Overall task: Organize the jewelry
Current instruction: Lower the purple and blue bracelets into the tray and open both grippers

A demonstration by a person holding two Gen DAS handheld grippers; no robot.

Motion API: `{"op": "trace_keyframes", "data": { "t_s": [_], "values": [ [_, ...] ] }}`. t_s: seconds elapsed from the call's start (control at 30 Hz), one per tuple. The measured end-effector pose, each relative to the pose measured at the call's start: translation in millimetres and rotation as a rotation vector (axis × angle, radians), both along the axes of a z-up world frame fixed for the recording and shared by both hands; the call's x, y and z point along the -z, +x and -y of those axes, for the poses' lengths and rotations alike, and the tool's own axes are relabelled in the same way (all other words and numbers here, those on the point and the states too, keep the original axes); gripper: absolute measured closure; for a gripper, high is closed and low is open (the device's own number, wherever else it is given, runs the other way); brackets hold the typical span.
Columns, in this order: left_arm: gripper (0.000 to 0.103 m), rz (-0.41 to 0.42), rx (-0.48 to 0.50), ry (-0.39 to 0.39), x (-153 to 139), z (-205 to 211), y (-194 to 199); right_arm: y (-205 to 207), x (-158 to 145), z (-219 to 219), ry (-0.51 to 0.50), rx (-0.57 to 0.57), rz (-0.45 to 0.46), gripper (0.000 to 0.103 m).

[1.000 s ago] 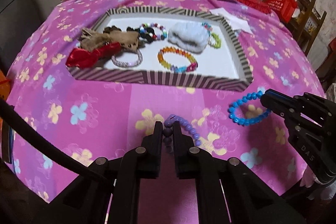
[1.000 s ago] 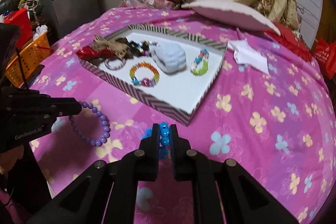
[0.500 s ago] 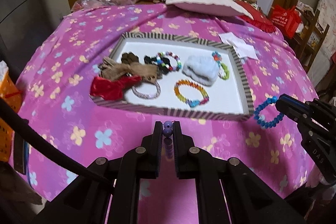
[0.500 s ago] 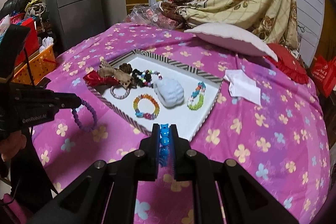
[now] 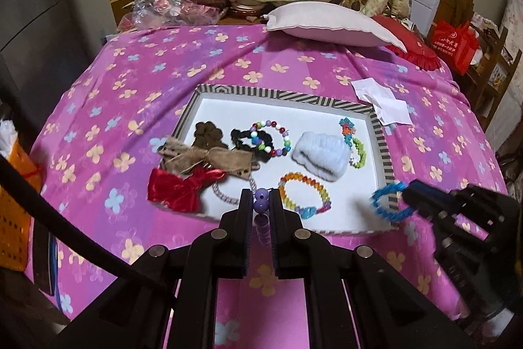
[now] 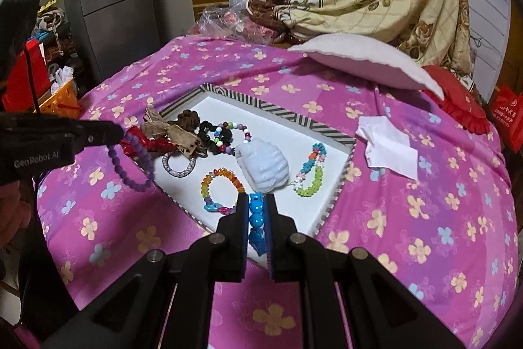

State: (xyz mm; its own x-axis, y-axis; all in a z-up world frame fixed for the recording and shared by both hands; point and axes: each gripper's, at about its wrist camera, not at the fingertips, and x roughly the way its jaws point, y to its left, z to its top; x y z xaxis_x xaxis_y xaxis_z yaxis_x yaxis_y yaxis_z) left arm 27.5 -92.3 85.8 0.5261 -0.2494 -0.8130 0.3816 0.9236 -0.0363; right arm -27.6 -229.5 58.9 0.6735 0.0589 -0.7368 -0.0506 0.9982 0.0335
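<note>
Both tongs now hang bracelets over the crowded tray.

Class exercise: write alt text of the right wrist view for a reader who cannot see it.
The right gripper clamps a blue bead bracelet above a striped tray of bracelets and hair ties on a pink floral cloth. At left, the left gripper dangles a purple bead bracelet.

Left claw clamped; right claw clamped, both raised
</note>
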Motion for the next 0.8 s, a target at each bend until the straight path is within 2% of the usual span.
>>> {"op": "trace_keyframes", "data": {
  "t_s": [0.17, 0.33, 0.53, 0.8],
  "values": [
    [0.073, -0.023, 0.015, -0.001, 10, 24, 11, 15, 18, 4, 0.062, 0.0, -0.042, 0.095],
    [0.073, -0.062, 0.02, -0.007, 29, 39, 25, 32, 39, 16, 0.048, 0.029, -0.098, 0.095],
    [0.073, -0.136, -0.044, 0.012, 63, 21, 47, 51, 63, 35, 0.016, 0.063, -0.162, 0.094],
    [0.073, -0.162, -0.075, 0.04, 85, 1, 55, 63, 80, 32, -0.059, 0.069, -0.184, 0.094]
  ]
}}
